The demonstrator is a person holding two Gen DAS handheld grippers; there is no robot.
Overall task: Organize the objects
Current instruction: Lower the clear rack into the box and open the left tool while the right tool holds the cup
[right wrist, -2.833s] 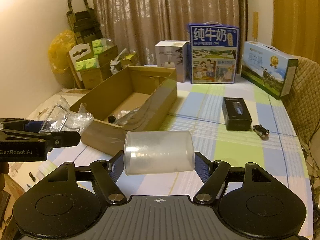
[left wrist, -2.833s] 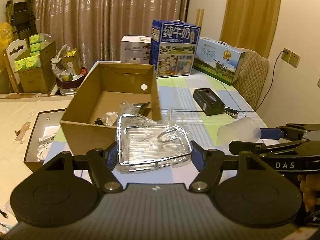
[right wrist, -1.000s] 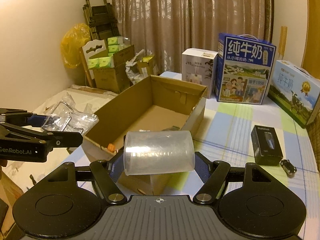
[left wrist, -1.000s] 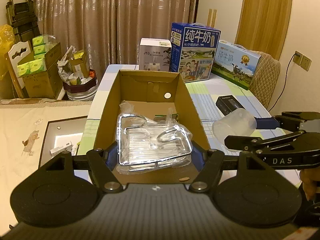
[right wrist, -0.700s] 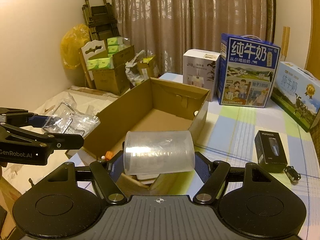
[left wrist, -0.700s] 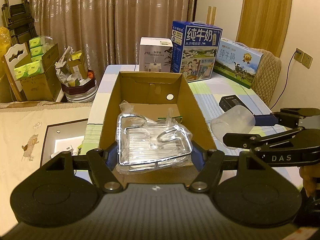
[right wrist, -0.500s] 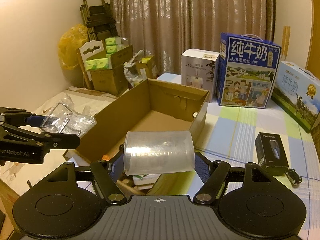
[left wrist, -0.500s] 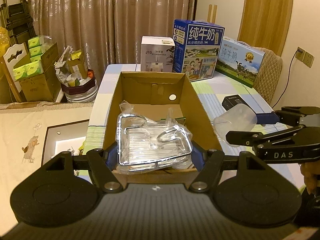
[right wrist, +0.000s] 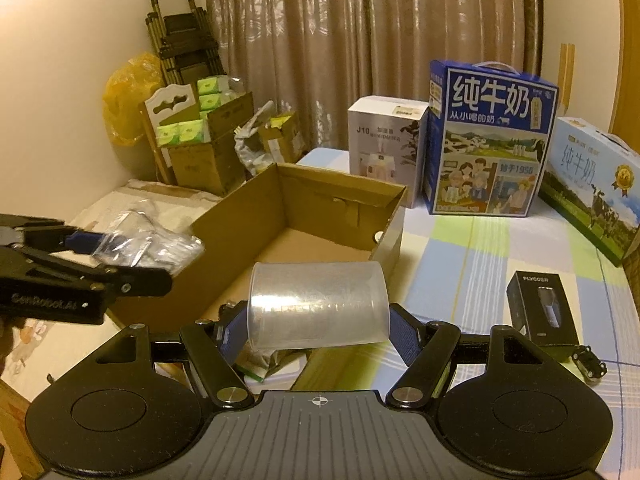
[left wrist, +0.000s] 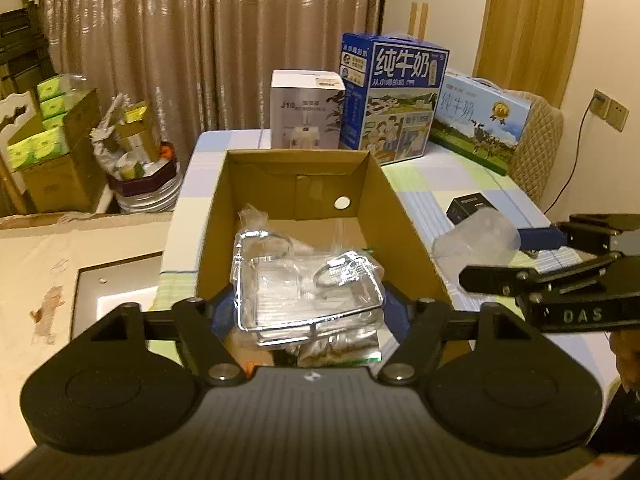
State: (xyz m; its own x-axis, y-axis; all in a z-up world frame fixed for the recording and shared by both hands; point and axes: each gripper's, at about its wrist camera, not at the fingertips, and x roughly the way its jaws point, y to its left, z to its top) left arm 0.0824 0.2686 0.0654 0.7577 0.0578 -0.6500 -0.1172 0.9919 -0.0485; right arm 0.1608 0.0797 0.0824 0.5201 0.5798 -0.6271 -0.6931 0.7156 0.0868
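My left gripper [left wrist: 310, 306] is shut on a chrome wire rack in a clear plastic bag [left wrist: 308, 280]. It holds the rack above the near end of the open cardboard box [left wrist: 320, 196]. The right wrist view shows this rack [right wrist: 152, 240] at the box's left wall, blurred by motion. My right gripper [right wrist: 318, 332] is shut on a translucent plastic cup [right wrist: 318, 300] lying on its side, over the near right corner of the box [right wrist: 340, 208]. In the left wrist view the cup [left wrist: 476, 240] hangs just right of the box's right wall.
A white packet with green edges [left wrist: 340, 350] lies in the box under the rack. Behind the box stand a white carton [left wrist: 306, 110] and two milk cases [left wrist: 394, 92]. A black box [right wrist: 542, 306] and a small toy car [right wrist: 588, 360] lie on the table to the right.
Both grippers have moved forward over the box. The rack now hangs over the box's inside, and the cup has shifted left over its near right corner.
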